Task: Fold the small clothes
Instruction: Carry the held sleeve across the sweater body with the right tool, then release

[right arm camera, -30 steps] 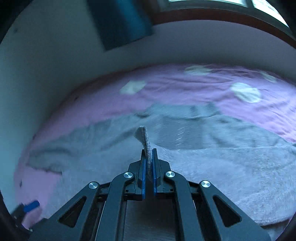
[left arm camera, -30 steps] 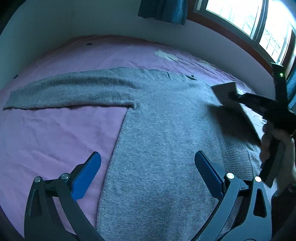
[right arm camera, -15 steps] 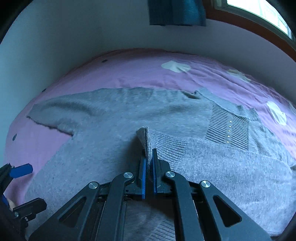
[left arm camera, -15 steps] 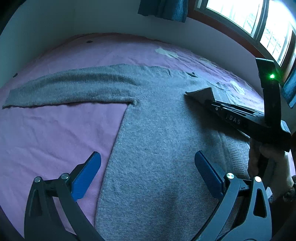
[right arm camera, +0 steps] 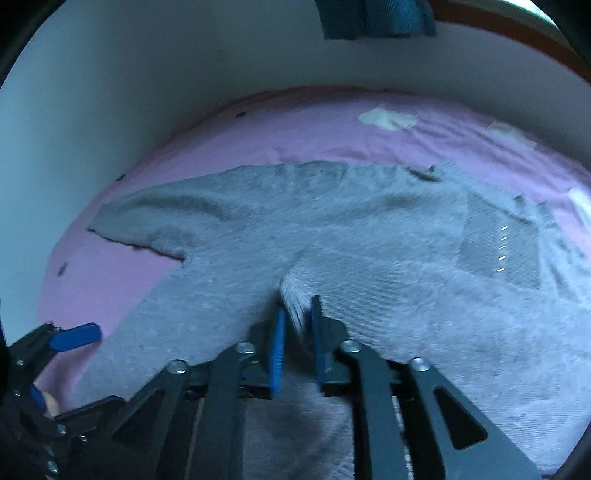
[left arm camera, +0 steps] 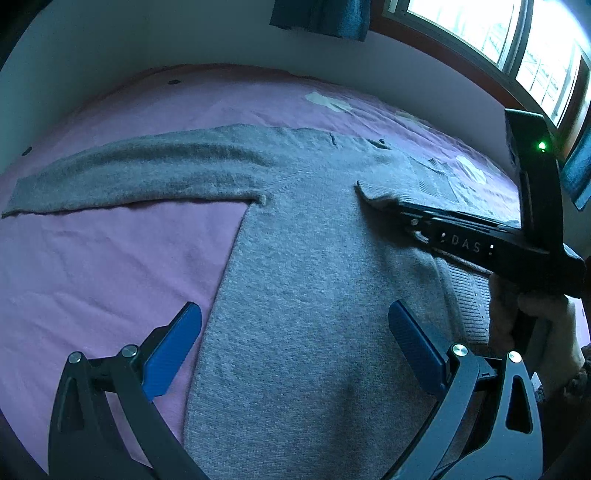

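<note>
A grey knit sweater (left arm camera: 314, 277) lies flat on the pink bed sheet (left arm camera: 110, 277), its left sleeve (left arm camera: 129, 177) stretched out sideways. The right sleeve is folded across the chest, and its cuff (right arm camera: 293, 295) lies on the body of the sweater (right arm camera: 332, 229). My right gripper (right arm camera: 297, 306) is low over the chest. Its jaws are opening, with the cuff loose between the blue pads. From the left wrist view the right gripper (left arm camera: 391, 206) reaches in from the right. My left gripper (left arm camera: 293, 314) hovers open over the lower body with nothing between its fingers.
A pale wall (left arm camera: 184, 44) curves behind the bed. A window (left arm camera: 498, 33) and a teal curtain (left arm camera: 325, 14) are at the upper right. White patches (right arm camera: 388, 120) mark the sheet beyond the collar. A person's hand (left arm camera: 532, 321) holds the right gripper's handle.
The right gripper carried the sleeve cuff leftward across the chest and lowered it onto the sweater. Its jaws, shut on the cuff before, now stand apart. The left gripper stayed still.
</note>
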A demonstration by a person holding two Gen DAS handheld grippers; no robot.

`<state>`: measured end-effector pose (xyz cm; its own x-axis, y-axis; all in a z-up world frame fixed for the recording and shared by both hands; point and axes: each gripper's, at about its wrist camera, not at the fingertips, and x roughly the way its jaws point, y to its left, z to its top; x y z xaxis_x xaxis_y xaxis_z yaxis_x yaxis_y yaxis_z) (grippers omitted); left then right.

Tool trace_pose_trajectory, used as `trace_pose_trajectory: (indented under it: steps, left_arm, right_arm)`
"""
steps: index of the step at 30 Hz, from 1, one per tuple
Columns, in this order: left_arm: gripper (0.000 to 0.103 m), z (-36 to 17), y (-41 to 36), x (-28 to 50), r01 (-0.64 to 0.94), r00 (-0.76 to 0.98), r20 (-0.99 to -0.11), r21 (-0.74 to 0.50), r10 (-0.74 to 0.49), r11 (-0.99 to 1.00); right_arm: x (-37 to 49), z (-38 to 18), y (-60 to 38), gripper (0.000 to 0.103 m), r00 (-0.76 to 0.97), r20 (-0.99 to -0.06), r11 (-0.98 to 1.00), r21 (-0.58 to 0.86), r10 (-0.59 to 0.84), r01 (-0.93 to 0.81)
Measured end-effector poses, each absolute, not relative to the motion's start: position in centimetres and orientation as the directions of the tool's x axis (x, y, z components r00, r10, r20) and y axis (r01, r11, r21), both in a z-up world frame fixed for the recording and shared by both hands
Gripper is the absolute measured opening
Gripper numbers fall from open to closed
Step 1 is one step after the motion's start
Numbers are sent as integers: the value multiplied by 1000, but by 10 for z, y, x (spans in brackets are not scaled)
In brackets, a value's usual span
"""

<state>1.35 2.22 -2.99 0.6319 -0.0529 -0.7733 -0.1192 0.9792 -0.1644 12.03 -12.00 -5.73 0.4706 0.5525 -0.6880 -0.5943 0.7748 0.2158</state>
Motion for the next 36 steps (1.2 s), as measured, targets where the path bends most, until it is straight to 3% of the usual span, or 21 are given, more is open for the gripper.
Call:
trace_pose_trajectory:
  steps: [6, 9, 11, 13, 22, 36]
  left_arm:
    - [101, -31, 23, 15, -126, 626, -778, -171, -56, 977]
    - [101, -33, 24, 17, -129, 622, -781, -173, -56, 977]
    - [101, -34, 24, 17, -131, 618, -784, -174, -57, 976]
    - [101, -35, 24, 17, -132, 616, -786, -176, -59, 975]
    - [101, -39, 22, 16, -126, 612, -789, -170, -58, 977]
    - [101, -43, 21, 18, -125, 606, -794, -162, -54, 979]
  right_arm:
    - [108, -62, -98, 43, 501, -717, 777, 89, 484, -623]
    - [101, -63, -87, 43, 562, -724, 793, -33, 400, -608]
    - [99, -65, -81, 34, 575, -729, 792, -74, 371, -606]
    - [98, -63, -78, 7, 590, -724, 793, -99, 356, -601]
    - [91, -53, -67, 5, 622, -679, 792, -96, 391, -603]
    - [94, -56, -50, 5, 537, -697, 744, -7, 475, -668]
